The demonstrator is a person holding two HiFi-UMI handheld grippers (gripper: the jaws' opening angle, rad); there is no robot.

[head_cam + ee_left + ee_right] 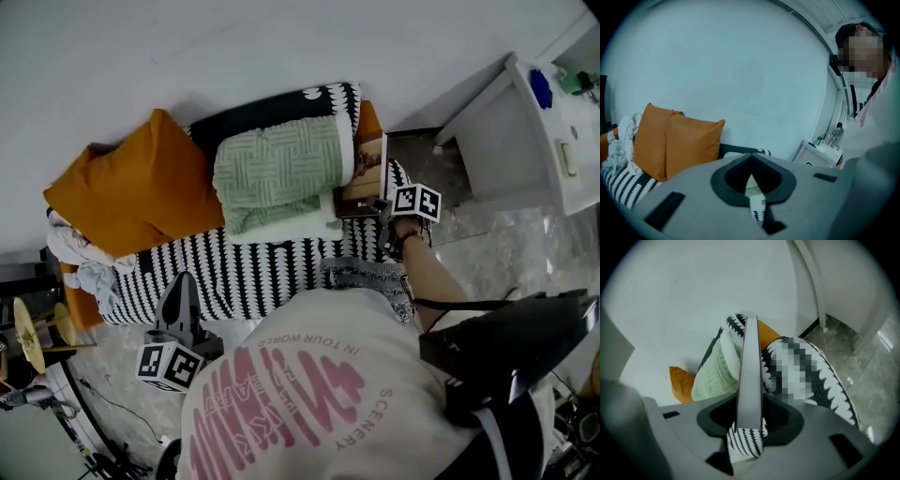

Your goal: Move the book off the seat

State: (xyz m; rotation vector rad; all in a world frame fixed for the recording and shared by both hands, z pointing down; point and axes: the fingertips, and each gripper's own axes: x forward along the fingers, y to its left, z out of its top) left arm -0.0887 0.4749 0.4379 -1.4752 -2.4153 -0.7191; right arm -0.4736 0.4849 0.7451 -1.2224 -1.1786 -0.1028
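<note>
I am holding my right gripper [380,208] [749,426] at the right end of the seat [367,120], and its jaws are clamping the book [361,183] [750,371] by its near edge, one pad pressing on each cover. In the right gripper view the book is running edge-on straight up from between the jaws, with the black-and-white patterned blanket [262,272] [745,441] showing in the gap below it. The gripper's marker cube [417,202] is sitting just to the right of the book in the head view.

The book is lying at the right end of the blanket, just beside the green knitted cushion [277,178] [715,378]. Whether it is resting on the blanket or raised off it, I cannot tell.

My left gripper [181,281] [753,185] is hanging low in front of the seat, well apart from the book, and its jaws are pressing together.

Further out, an orange cushion [136,192] [679,140] is leaning at the left end of the seat, with a bundle of pale cloths [80,253] [621,145] lying beside it. A white wall [234,47] is standing behind the seat, and a white cabinet [525,141] is standing on the glossy stone-pattern floor [487,234] to the right.
</note>
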